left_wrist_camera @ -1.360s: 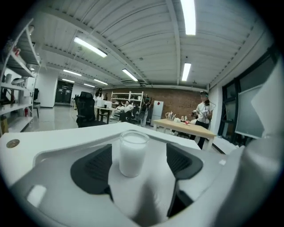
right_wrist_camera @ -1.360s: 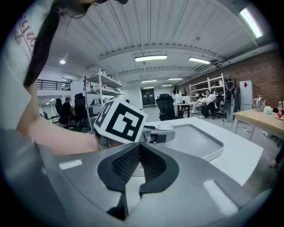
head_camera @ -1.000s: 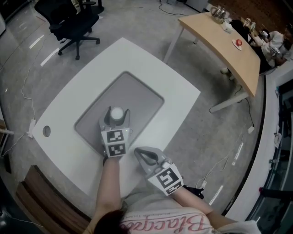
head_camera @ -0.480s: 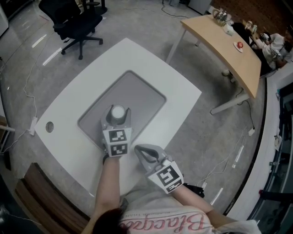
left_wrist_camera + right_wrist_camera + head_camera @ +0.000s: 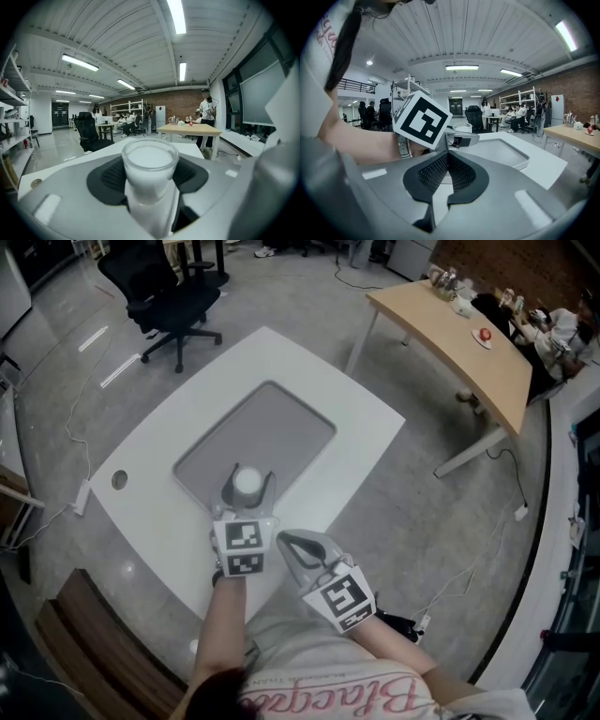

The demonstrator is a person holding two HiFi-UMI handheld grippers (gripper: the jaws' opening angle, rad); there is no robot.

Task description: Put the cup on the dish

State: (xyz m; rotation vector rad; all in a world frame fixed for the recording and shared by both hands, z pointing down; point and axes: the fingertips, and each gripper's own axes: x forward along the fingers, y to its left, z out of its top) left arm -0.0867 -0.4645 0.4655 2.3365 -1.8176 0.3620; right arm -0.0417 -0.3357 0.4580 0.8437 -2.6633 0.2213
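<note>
Cup is clamped in your left gripper at the near edge of the grey dish on the white table. Your right gripper, closed and empty, is just beside it. An office chair and a wooden desk stand well apart.

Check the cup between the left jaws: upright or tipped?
Upright. The cup has a level rim, mouth up; head view shows its round top.

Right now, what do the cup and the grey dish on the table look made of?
The cup: milky white with a clear, glossy rim, so probably glass or frosted plastic. The dish: matte grey, no shine or grain, rounded moulded corners; likely plastic, though coated metal is possible.
</note>
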